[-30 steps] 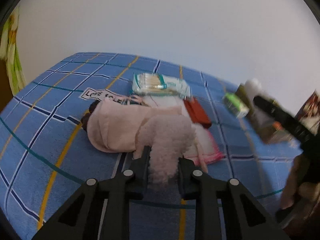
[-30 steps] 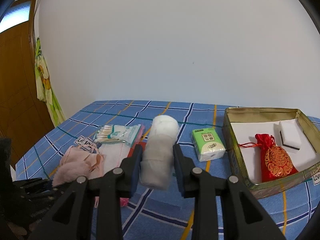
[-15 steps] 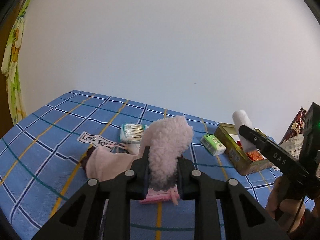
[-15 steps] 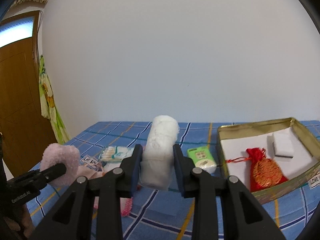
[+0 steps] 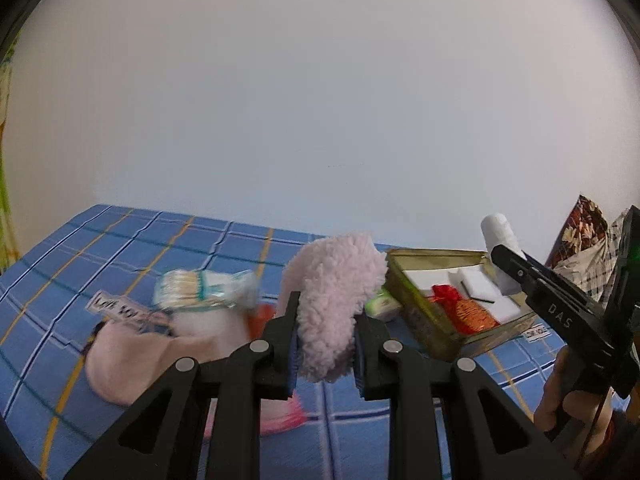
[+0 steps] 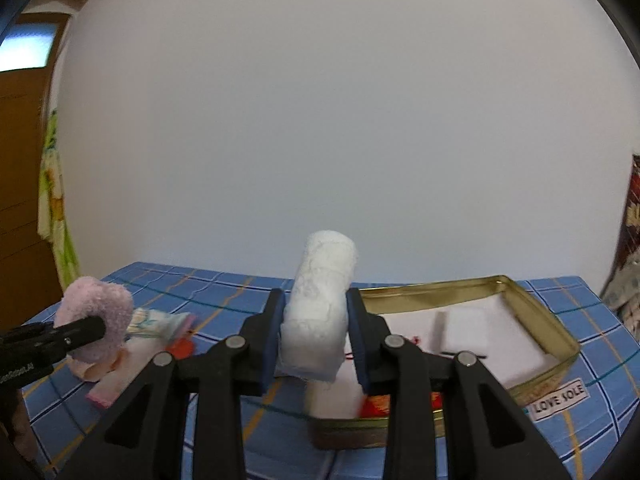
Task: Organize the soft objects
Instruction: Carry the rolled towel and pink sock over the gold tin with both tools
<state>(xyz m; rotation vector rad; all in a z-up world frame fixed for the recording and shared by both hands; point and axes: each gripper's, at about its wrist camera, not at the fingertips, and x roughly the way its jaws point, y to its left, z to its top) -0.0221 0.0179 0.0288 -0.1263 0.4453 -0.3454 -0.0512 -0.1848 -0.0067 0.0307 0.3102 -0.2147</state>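
On the bed (image 5: 120, 240) the tin (image 5: 424, 316) lies at three o'clock, the pouch (image 5: 464, 308) inside it. The tissue pack (image 5: 382, 306) sits just left of the tin. Swabs (image 5: 200, 286) and cloths (image 5: 132, 356) lie at nine o'clock.

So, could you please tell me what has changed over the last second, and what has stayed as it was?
Both tools rose and swung toward the gold tin. The left tool lifted the pink fluffy piece off the pile; the right tool carried the white roll over the tin's near edge. Both grips held. The red pouch and white block stayed inside.
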